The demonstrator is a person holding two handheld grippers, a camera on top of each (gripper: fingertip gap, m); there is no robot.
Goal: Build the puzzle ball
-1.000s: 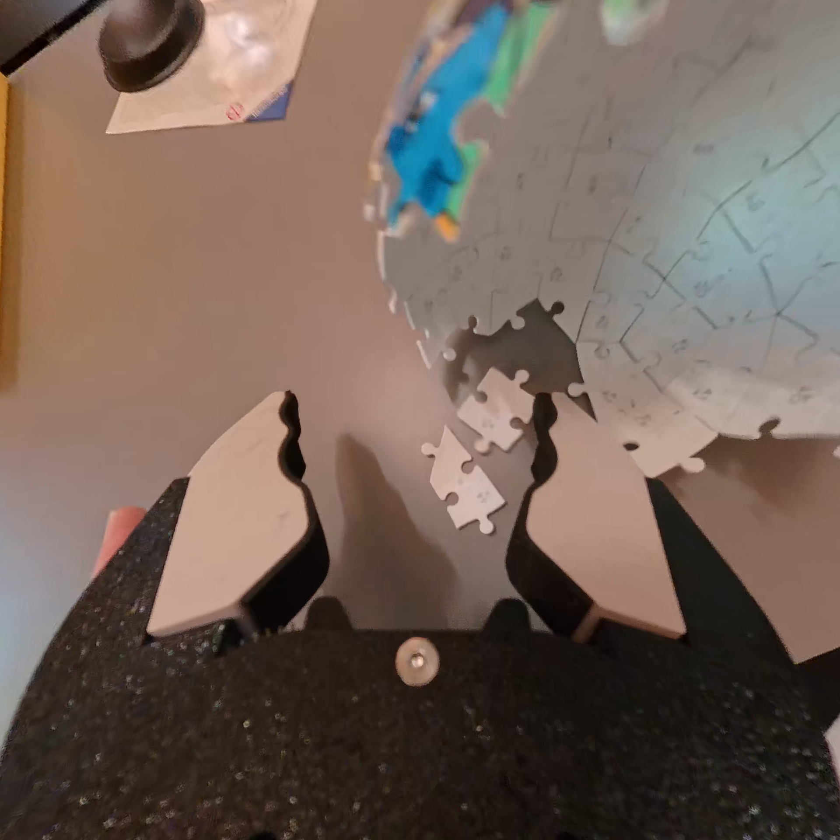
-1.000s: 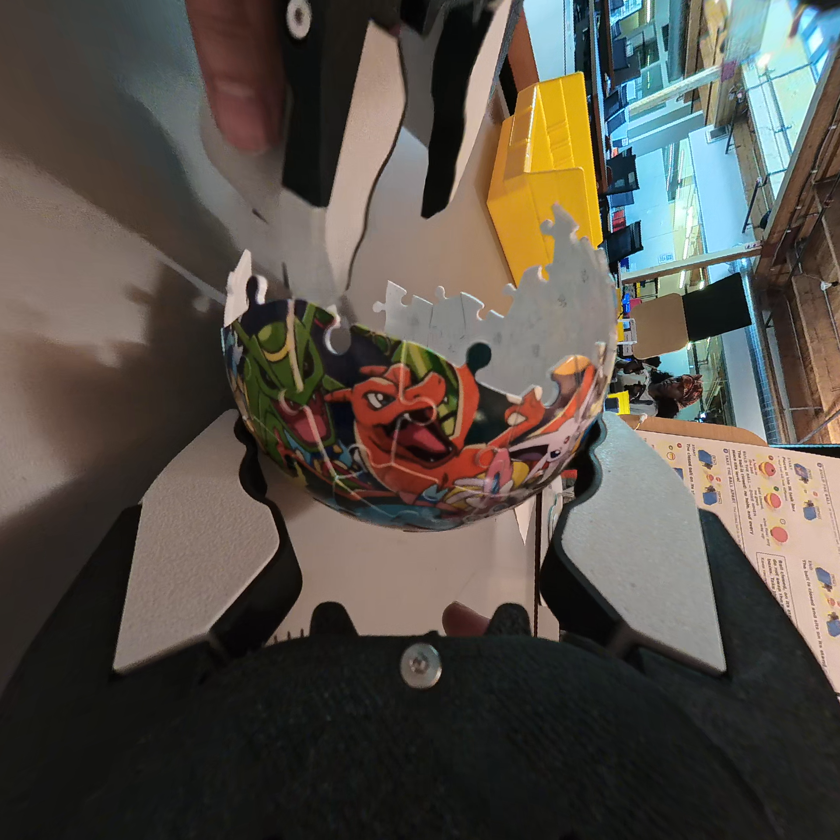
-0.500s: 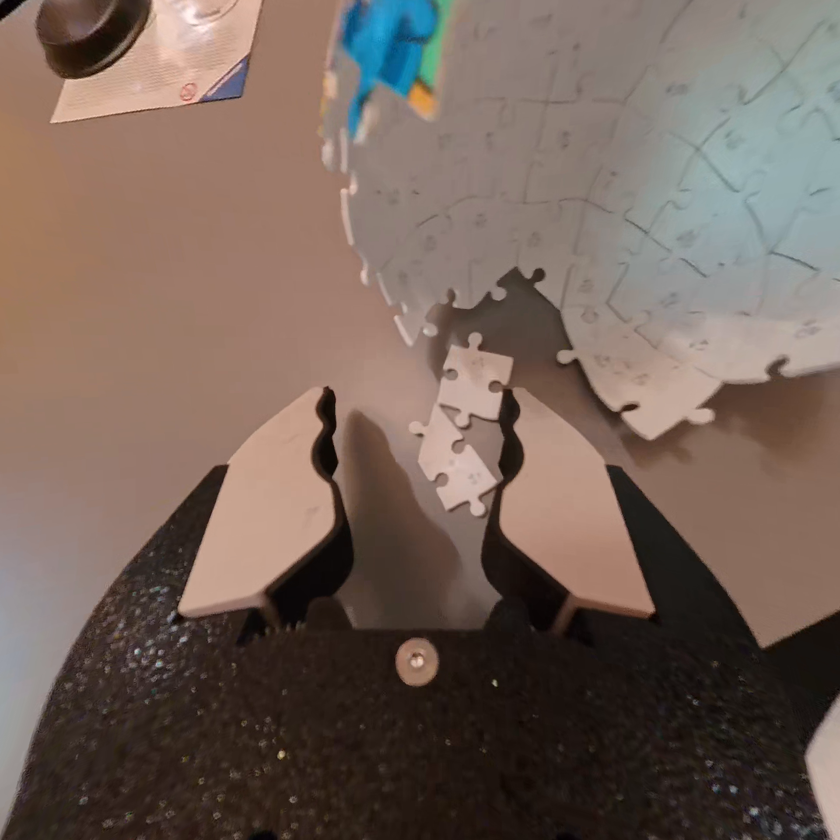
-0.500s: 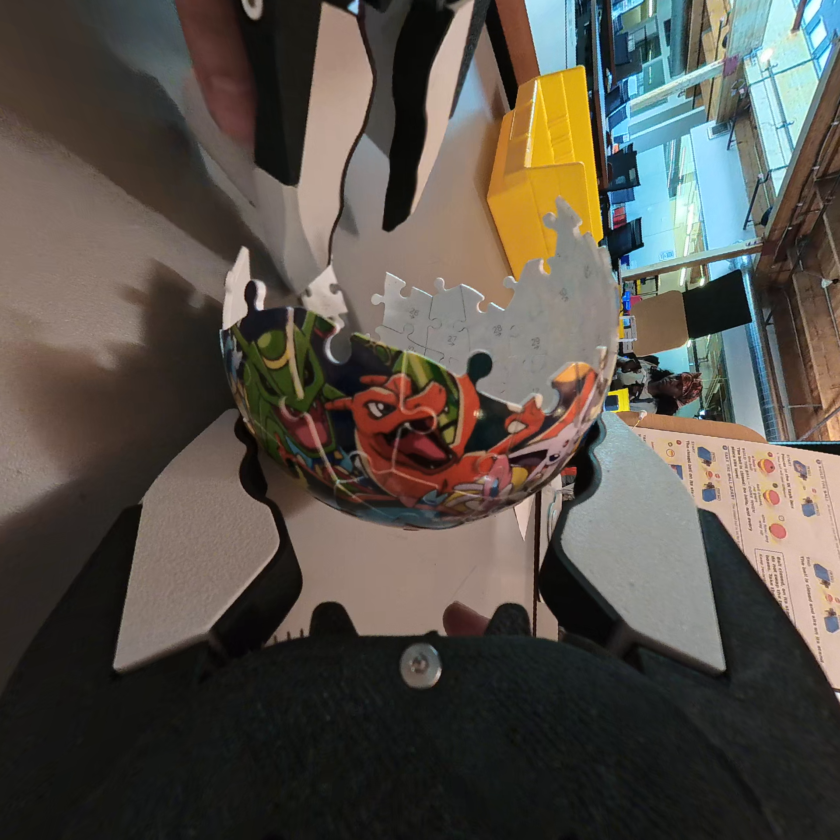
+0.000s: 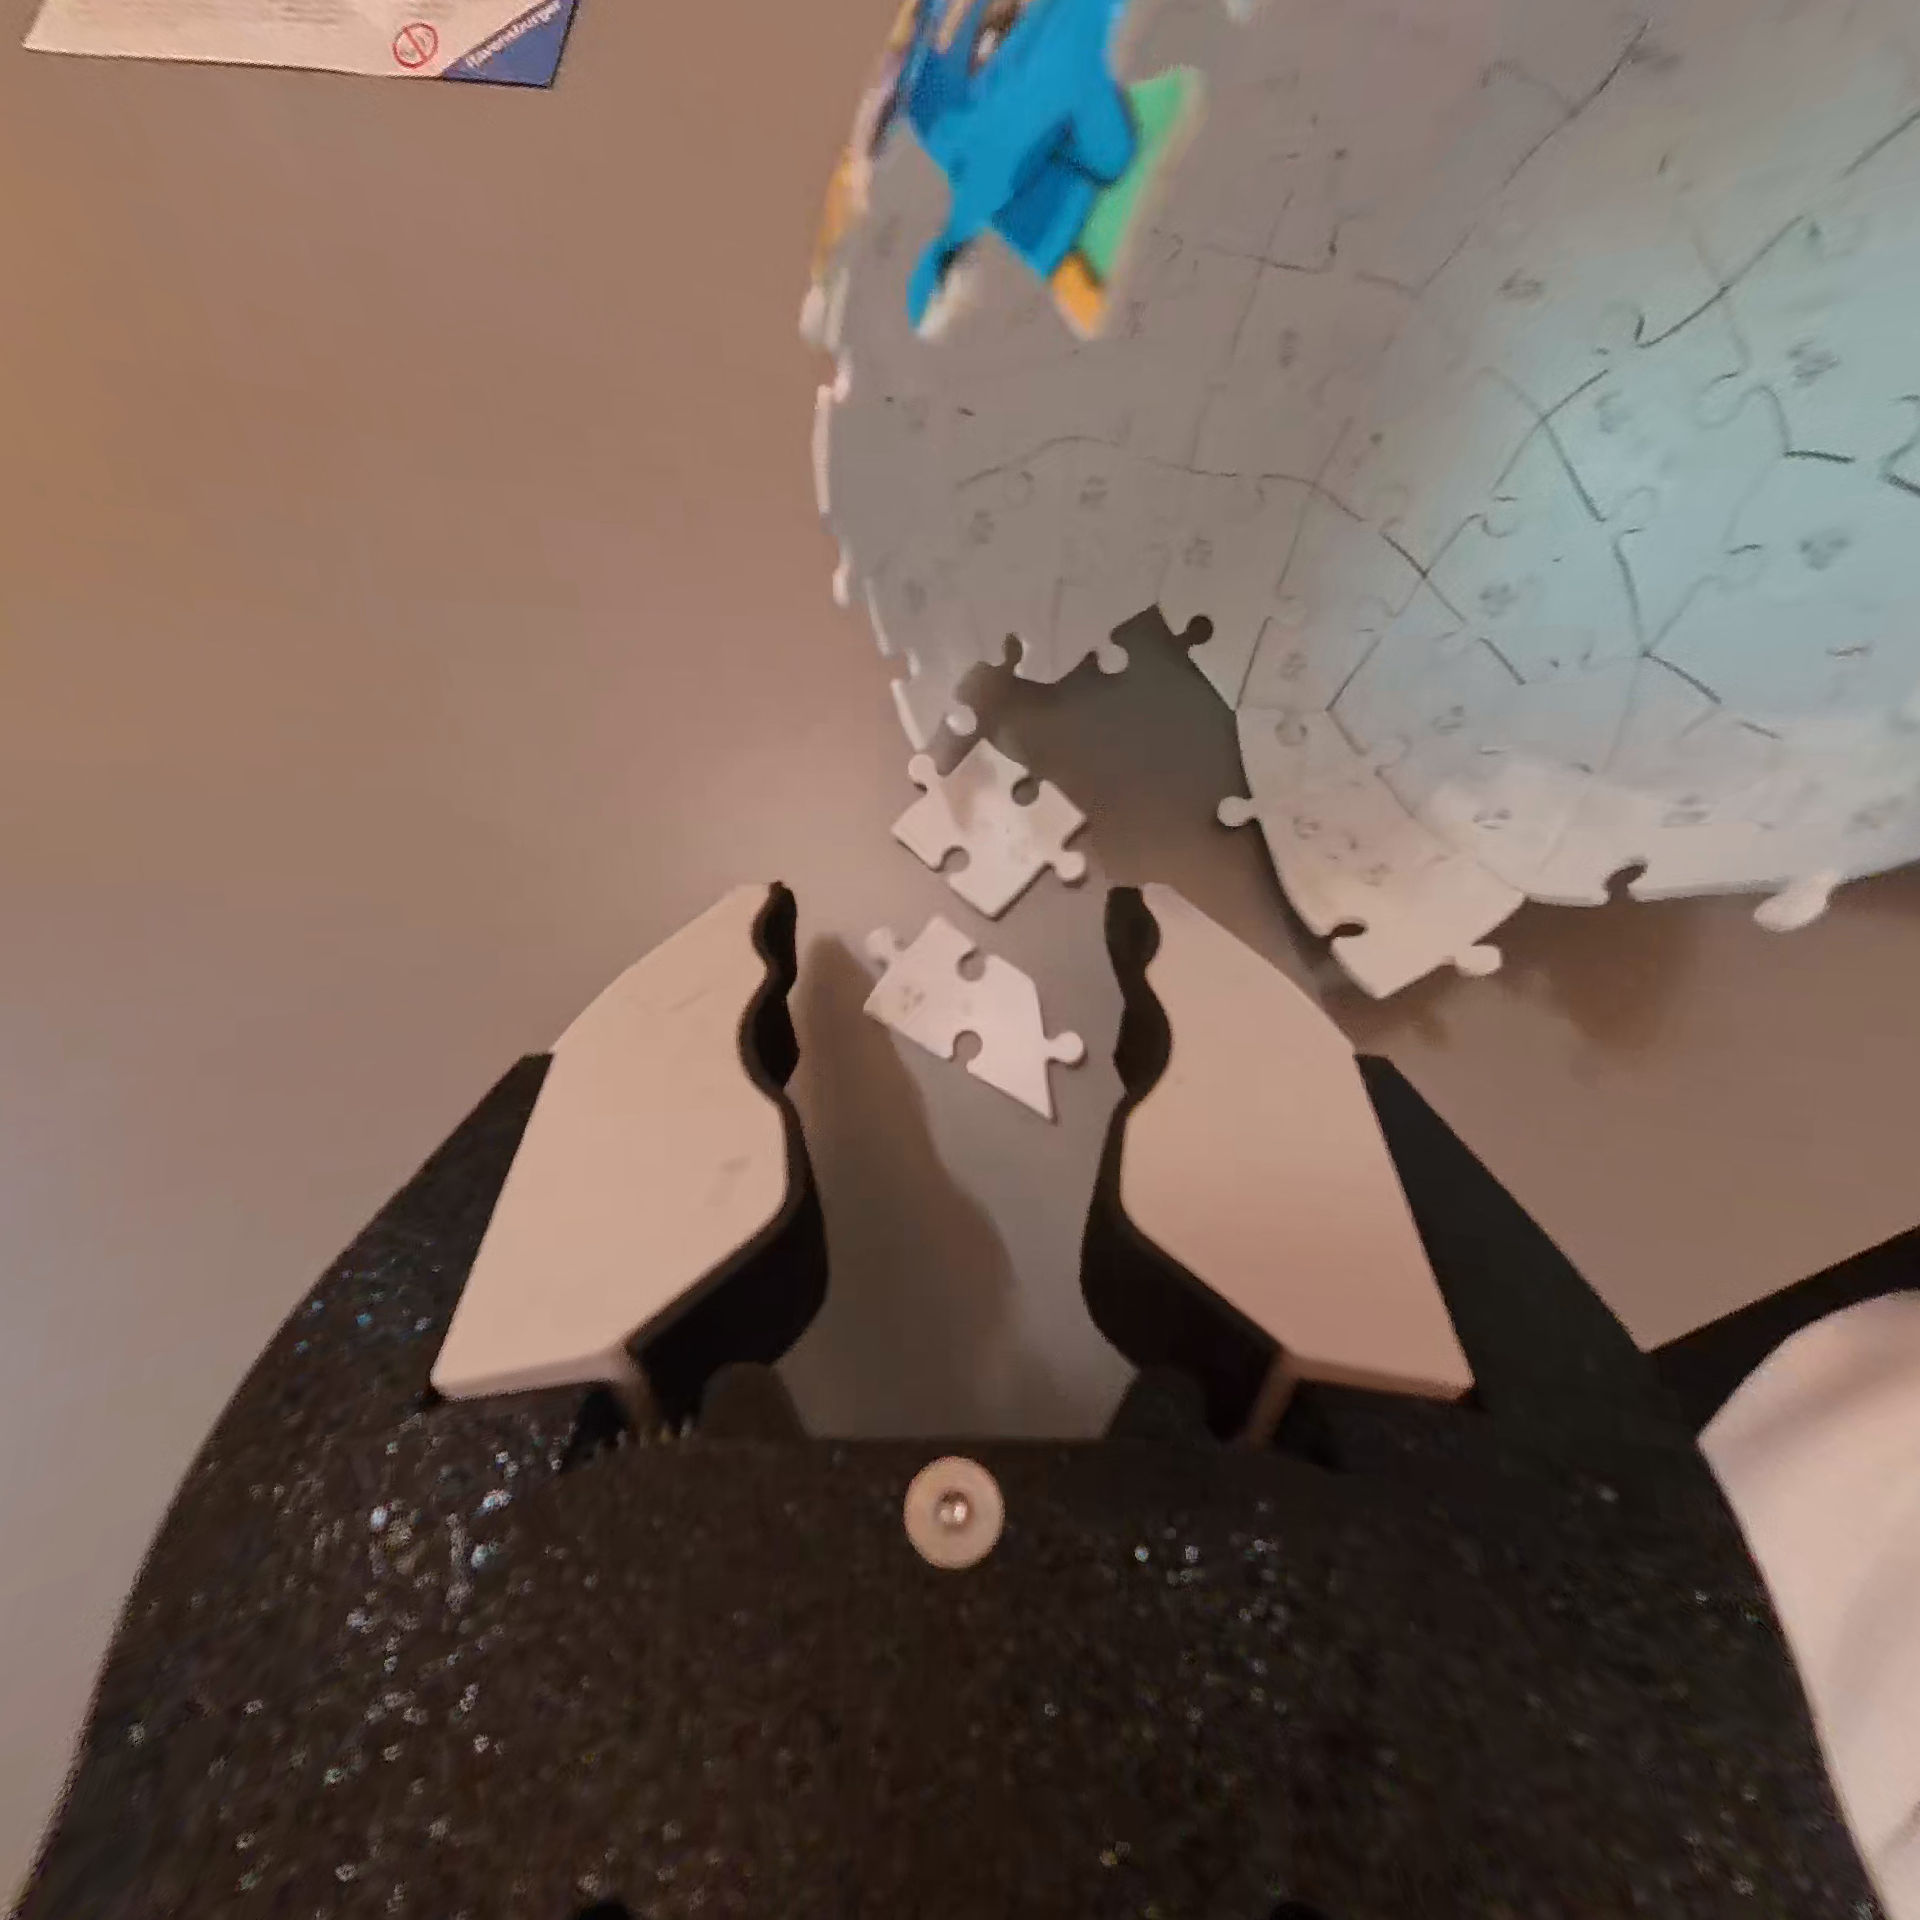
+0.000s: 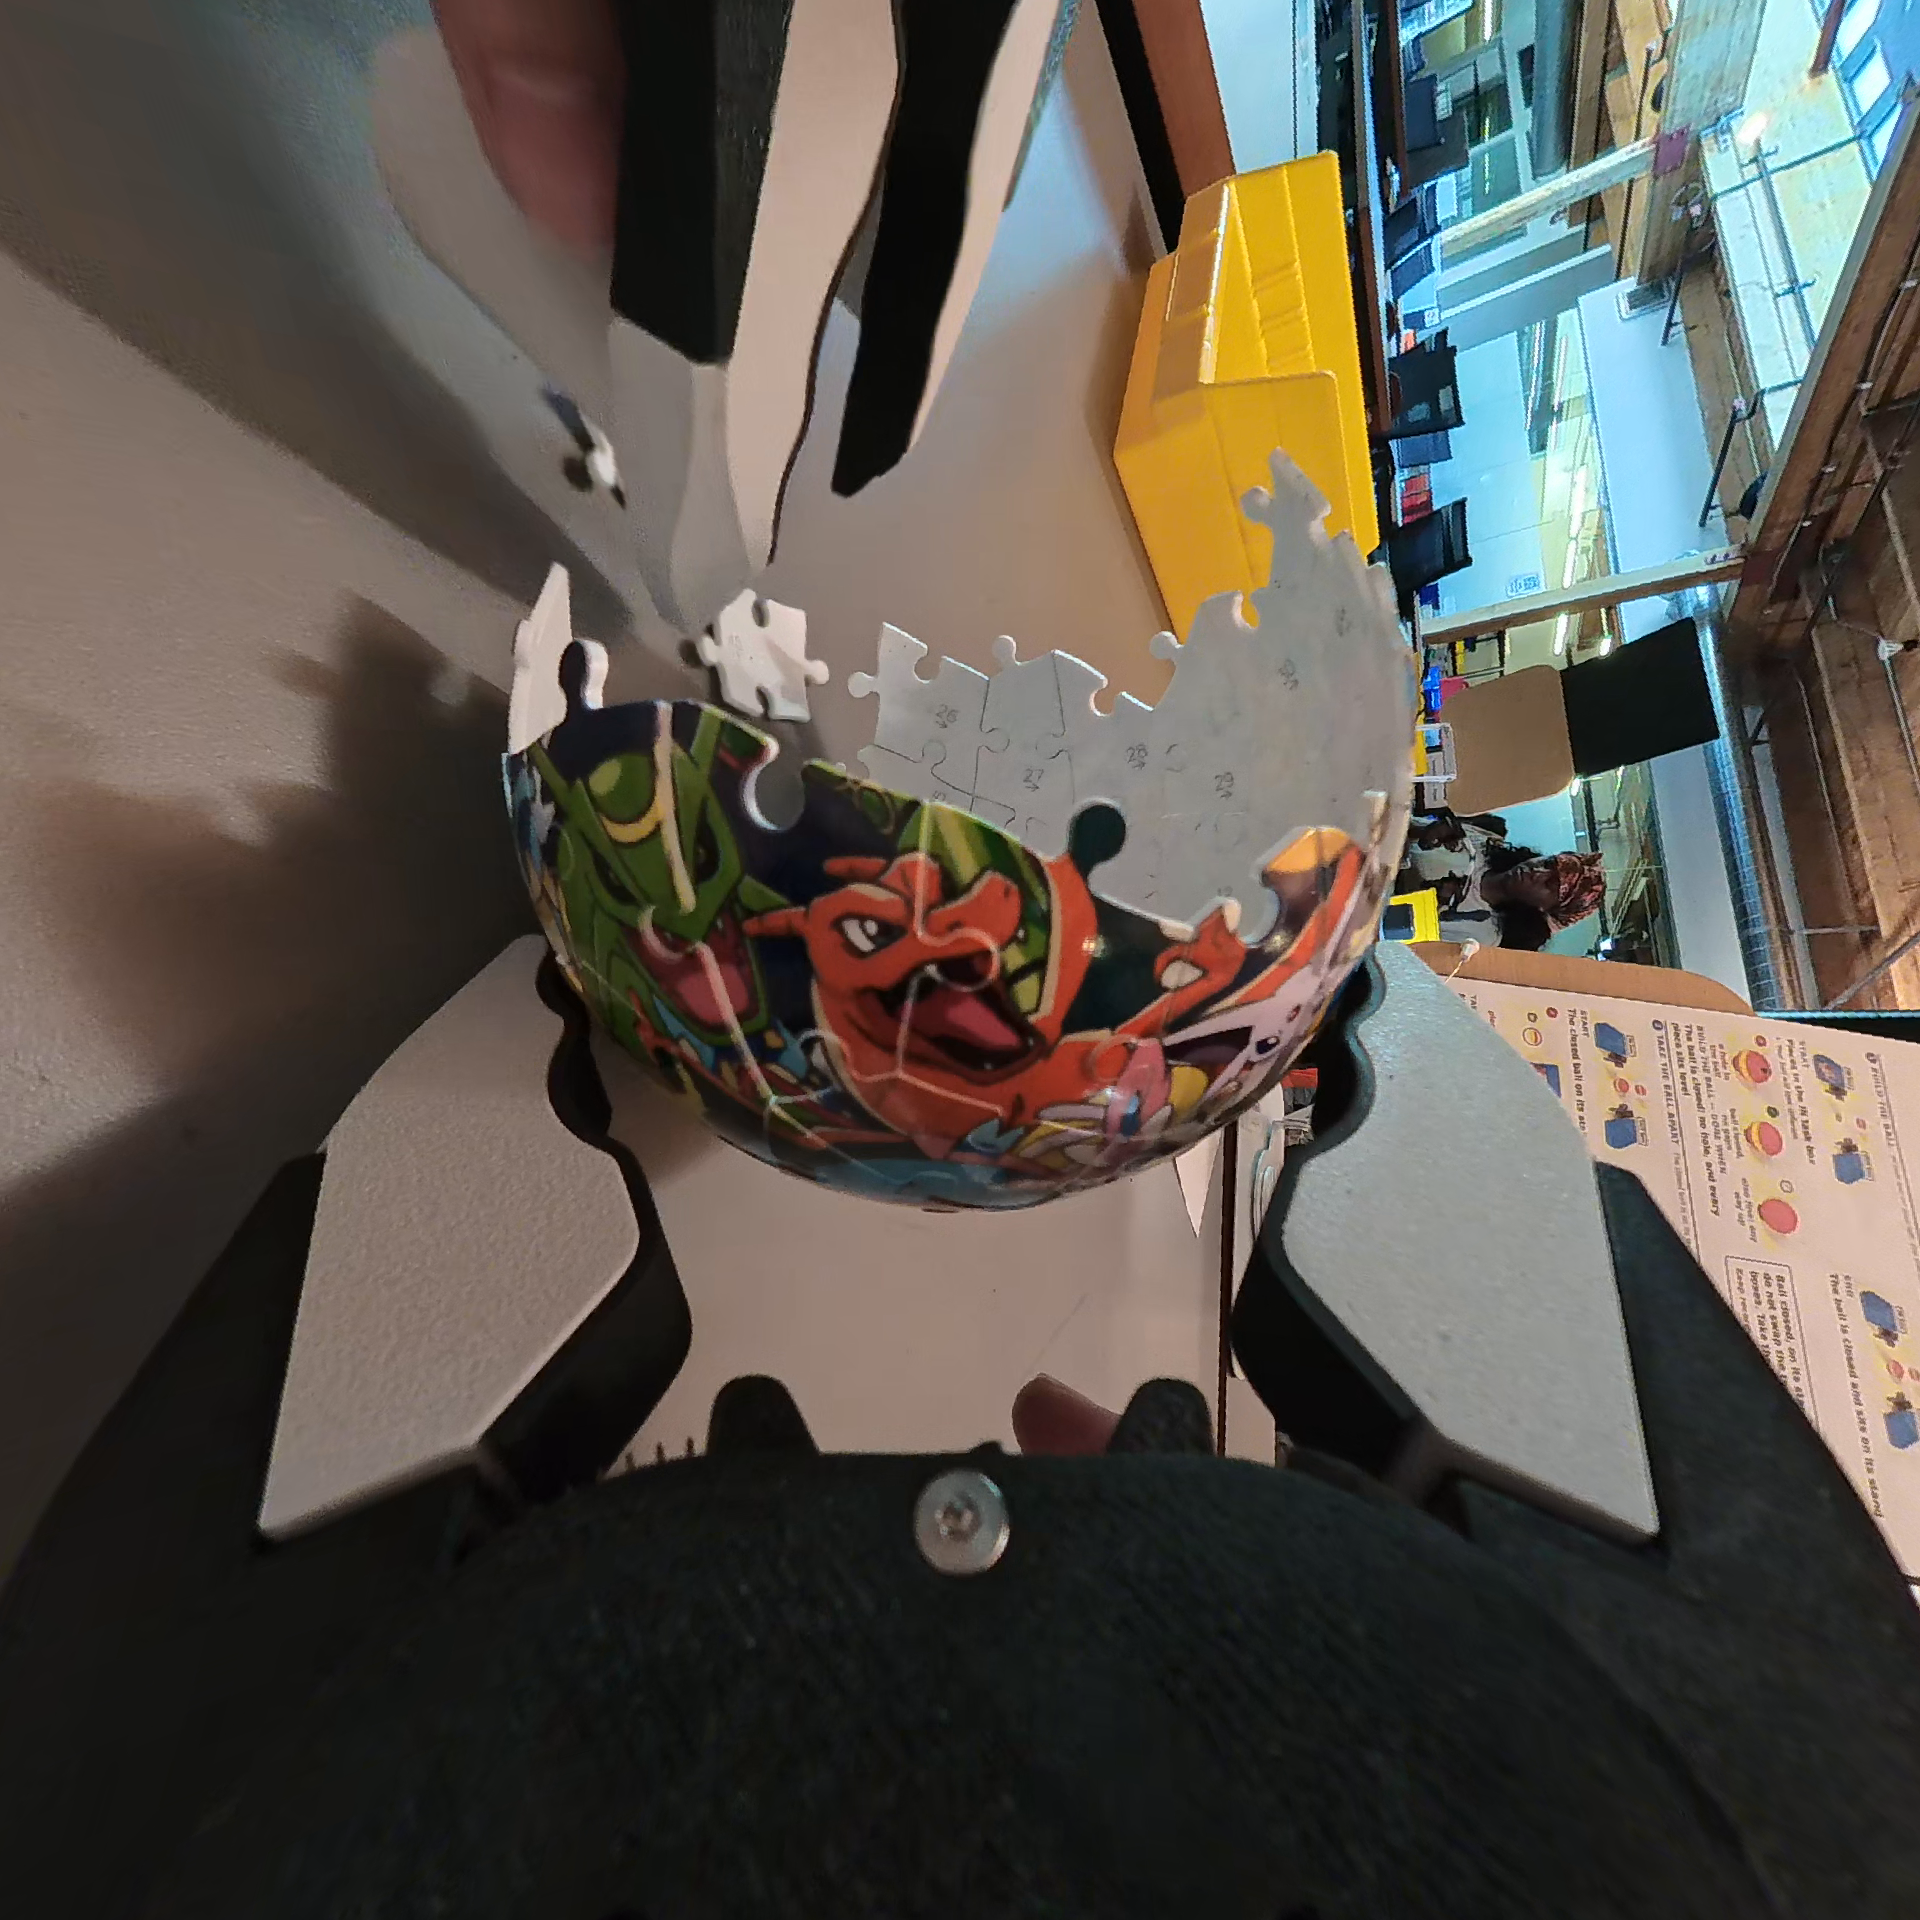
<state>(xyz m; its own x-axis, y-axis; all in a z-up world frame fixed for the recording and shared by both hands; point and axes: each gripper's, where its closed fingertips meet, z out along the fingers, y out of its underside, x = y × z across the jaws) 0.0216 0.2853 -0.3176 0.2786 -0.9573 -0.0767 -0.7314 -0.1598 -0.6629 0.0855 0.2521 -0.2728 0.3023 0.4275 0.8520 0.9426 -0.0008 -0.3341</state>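
Note:
The puzzle ball (image 6: 935, 997) is a half shell, printed with coloured cartoon creatures outside and grey-white inside. My right gripper (image 6: 956, 987) is shut on it and holds it on its side above the table. In the left wrist view the shell (image 5: 1455, 499) shows its grey inside at the upper right. Two loose white pieces lie face down on the table: the far piece (image 5: 987, 831) and the near piece (image 5: 966, 1013). My left gripper (image 5: 948, 914) is open, with the near piece between its fingers. It also shows in the right wrist view (image 6: 790, 530), above the shell's rim.
A leaflet (image 5: 312, 31) lies at the far left of the table. A yellow box (image 6: 1247, 395) stands behind the shell. An instruction sheet (image 6: 1714, 1195) lies at the right. One white piece (image 6: 758, 660) shows just behind the rim.
My left gripper's jaws have narrowed and it has shifted, so the near loose piece now lies between its fingers. The right gripper holds the shell as before.

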